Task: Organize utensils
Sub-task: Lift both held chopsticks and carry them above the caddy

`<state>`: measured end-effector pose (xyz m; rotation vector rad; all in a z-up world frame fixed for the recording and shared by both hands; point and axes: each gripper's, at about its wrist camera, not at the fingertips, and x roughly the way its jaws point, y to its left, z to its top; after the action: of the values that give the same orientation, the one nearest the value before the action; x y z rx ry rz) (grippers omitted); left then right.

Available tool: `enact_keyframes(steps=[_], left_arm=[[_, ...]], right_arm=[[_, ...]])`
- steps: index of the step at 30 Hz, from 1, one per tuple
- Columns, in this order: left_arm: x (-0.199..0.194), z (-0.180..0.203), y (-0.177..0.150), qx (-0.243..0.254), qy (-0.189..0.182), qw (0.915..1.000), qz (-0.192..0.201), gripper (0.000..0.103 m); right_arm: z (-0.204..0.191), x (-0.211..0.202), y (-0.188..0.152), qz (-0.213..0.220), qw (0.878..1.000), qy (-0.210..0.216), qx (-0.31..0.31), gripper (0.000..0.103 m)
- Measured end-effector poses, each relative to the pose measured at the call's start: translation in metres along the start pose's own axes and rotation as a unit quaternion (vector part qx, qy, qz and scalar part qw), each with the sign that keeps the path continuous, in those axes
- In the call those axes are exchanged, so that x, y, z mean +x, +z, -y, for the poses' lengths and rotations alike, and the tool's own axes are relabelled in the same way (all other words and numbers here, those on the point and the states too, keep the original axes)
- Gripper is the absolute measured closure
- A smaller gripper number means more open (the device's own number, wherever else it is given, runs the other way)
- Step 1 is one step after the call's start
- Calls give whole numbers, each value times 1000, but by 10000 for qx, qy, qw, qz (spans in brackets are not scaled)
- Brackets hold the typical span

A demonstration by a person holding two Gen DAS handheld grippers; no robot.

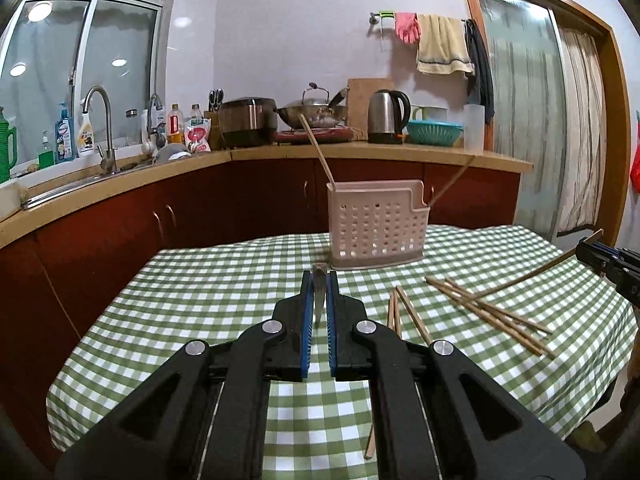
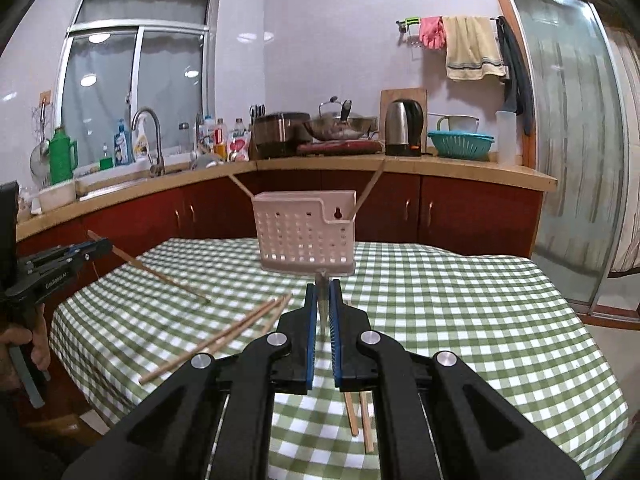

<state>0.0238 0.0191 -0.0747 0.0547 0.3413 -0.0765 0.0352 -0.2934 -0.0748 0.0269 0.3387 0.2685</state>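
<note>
While both hovered above the desk [image 1: 208, 280], left claw [image 1: 320, 280] and right claw [image 2: 324, 292] each pinched one chopstick, near the holder [image 1: 376, 224].

Green-checked tabletop [image 1: 200, 300] bearing a perforated caddy [image 1: 376, 232] near its far edge, loose chopsticks [image 1: 492, 312] scattered nearer.

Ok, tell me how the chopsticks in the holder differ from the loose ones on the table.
Pose: the chopsticks in the holder stand tilted, leaning outward; the loose chopsticks lie flat on the tablecloth.
Count: two in the holder, several more loose.
Spacing: the holder's two sit apart at opposite ends; the loose ones lie bunched and crossing.
Both sets look like the same plain wooden sticks.
</note>
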Motion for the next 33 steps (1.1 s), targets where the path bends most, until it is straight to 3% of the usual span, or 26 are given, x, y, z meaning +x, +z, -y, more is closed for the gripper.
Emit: enact_keyframes(steps=[24, 33], left_arm=[[34, -12, 52, -211, -160, 9996, 125, 96], [40, -10, 79, -307, -472, 9980, 276, 96]], right_arm=[[4, 36, 44, 221, 9996, 72, 140, 96], [5, 37, 64, 385, 9990, 150, 180, 96]])
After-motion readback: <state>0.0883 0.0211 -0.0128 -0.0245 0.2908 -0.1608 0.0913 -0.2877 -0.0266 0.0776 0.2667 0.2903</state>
